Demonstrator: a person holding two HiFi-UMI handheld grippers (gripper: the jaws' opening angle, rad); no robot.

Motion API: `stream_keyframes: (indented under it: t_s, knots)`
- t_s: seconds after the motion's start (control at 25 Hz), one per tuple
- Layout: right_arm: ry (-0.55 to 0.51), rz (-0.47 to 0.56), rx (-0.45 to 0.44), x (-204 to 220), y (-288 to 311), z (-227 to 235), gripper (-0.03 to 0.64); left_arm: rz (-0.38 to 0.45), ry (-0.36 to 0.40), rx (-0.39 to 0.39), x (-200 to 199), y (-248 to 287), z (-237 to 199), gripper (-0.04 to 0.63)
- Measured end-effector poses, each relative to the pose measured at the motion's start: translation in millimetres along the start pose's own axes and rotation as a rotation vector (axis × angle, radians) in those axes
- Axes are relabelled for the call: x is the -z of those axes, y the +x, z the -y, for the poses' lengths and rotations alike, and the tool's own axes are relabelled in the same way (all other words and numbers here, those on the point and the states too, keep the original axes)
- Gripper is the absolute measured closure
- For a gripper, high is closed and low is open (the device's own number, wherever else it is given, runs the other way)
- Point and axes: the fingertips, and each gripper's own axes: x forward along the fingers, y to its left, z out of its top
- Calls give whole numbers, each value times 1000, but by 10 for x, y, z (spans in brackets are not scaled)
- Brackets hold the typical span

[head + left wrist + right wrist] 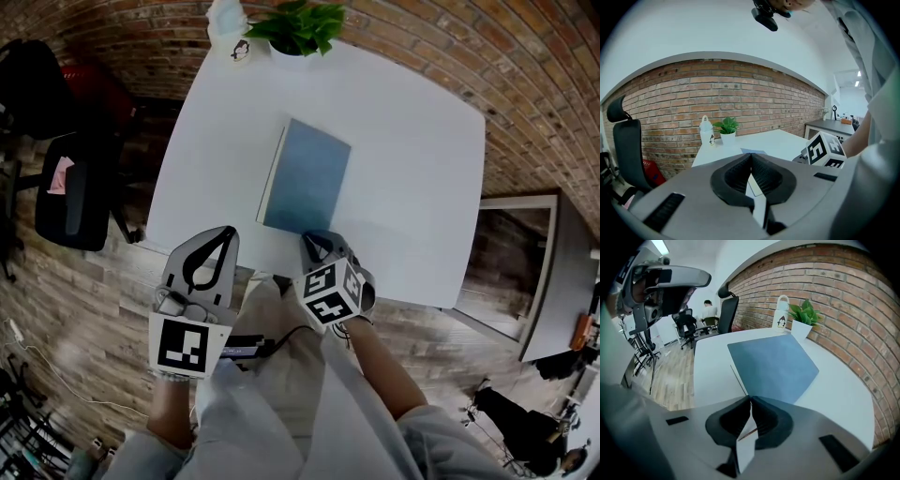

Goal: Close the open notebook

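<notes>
In the middle of the head view, on the white desk (pixel 412 187), the notebook (pixel 307 178) lies flat and looks closed already. It seems light, with a thin, bendy cover, so I'd pinch a free edge. My right gripper (pixel 314 244) is clenched empty at its near edge, and my left gripper (pixel 225 234) is clenched too.

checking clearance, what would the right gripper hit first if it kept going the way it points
Most likely the blue notebook: the right gripper, fingers together, points steeply down at its near edge on the white table. Whether it already touches is unclear.
</notes>
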Motion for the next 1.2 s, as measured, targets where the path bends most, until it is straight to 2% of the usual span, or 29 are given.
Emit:
stream_keyframes:
  t_s: [0.32,0.48,0.76,1.2]
  knots:
    - [-44,-39,-76,15,33,-29,568,6,-14,-15,29,-31,-7,577]
    - [-10,-14,-92,10,25,-35,568,12,-12,-15,18,-46,10,577]
    - [179,132,-122,-32,-72,-24,568,21,-1,-4,-18,-72,80,577]
    - [258,468,-17,-508,-817,255,568,80,52,43,-338,-104,273,577]
